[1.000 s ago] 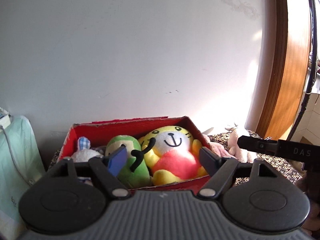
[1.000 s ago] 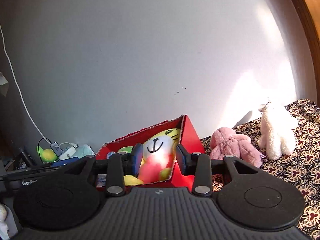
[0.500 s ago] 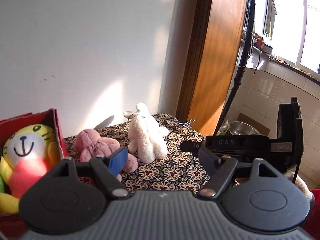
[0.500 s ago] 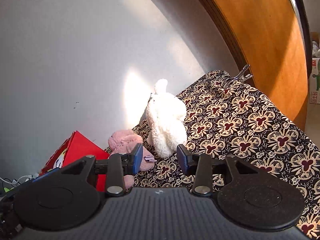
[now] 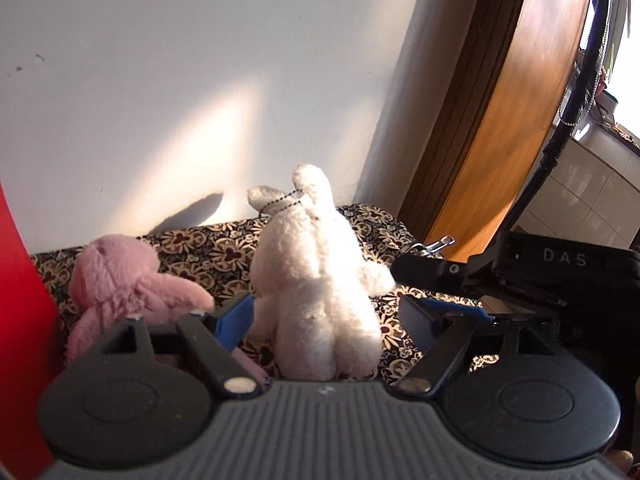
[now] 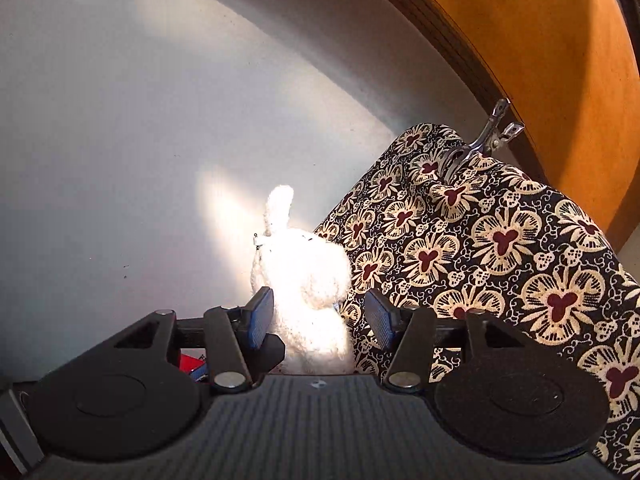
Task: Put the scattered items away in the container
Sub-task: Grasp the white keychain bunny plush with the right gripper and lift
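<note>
A white plush rabbit point(image 5: 316, 280) stands upright on the patterned cloth point(image 5: 216, 252), lit by sun. My left gripper point(image 5: 328, 320) is open with the rabbit's lower body between its blue pads. A pink plush point(image 5: 128, 284) lies just left of it, beside the red box wall point(image 5: 20, 320). My right gripper point(image 6: 320, 316) is open too, its pads on either side of the same rabbit point(image 6: 308, 280). The right gripper's black body point(image 5: 520, 276) shows at the right of the left wrist view.
A white wall stands close behind the toys. A wooden door frame point(image 5: 500, 120) rises at the right. A metal clip point(image 6: 488, 136) holds the cloth point(image 6: 500, 240) at the table's far corner. The cloth's edge drops off at the right.
Both grippers have swung right, away from the red box with its toys, and closed in on the white rabbit. The right gripper's jaws have opened wider.
</note>
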### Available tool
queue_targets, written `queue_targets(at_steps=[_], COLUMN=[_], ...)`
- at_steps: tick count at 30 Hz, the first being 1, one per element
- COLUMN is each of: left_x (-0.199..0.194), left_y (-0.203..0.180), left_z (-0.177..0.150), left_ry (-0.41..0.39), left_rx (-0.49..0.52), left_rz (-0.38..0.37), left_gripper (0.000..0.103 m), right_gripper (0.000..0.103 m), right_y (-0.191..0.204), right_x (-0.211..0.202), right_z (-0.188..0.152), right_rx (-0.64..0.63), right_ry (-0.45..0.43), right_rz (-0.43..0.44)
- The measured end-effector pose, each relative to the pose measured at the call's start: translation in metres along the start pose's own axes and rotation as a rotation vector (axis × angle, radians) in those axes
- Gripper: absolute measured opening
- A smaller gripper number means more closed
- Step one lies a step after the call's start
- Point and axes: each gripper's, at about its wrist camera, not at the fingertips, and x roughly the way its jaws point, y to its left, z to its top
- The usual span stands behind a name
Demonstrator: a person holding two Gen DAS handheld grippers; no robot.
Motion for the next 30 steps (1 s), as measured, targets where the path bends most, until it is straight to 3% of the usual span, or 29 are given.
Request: queue_targets(at_steps=[6,10,12,13,20,30], left_x=[0.028,0.032,0.031,0.030,0.001,-0.071], left_y=[0.007,0.010,0.009,0.009,-0.008,-0.046], left_z=[-0.004,-0.008,-0.007,-0.007,-0.015,-0.063], left_ry=[0.072,0.079,0.082,0.085,0.089,0.098], left_rx=[-0.041,-0.042,-0.033,-0.033,-0.010,0.116], left_rz=[-0.030,-0.039,-0.038,-0.041,-0.108,-0.136], left_gripper=[0.075,0.070,0.069,0.067,0.064,0.064], right_gripper=[0.055,0.054,0.046,0.035,0.033,0.033], right_y=[-0.004,-0.003,-0.003,-0.002,0.001,0.007], right_x=[0.028,0.043,0.043,0.041,-0.004,-0.077], right_z=[0.008,0.003,0.001,0.001,-0.013,-0.074], right_rx=[0.012,0.010,0.024,0.032,0.028,0.041], right_ry=[0.037,0.070,0.074,0.074,0.051,0.022], right_rz=[0.016,0.042,0.068,0.084,0.077,0.070])
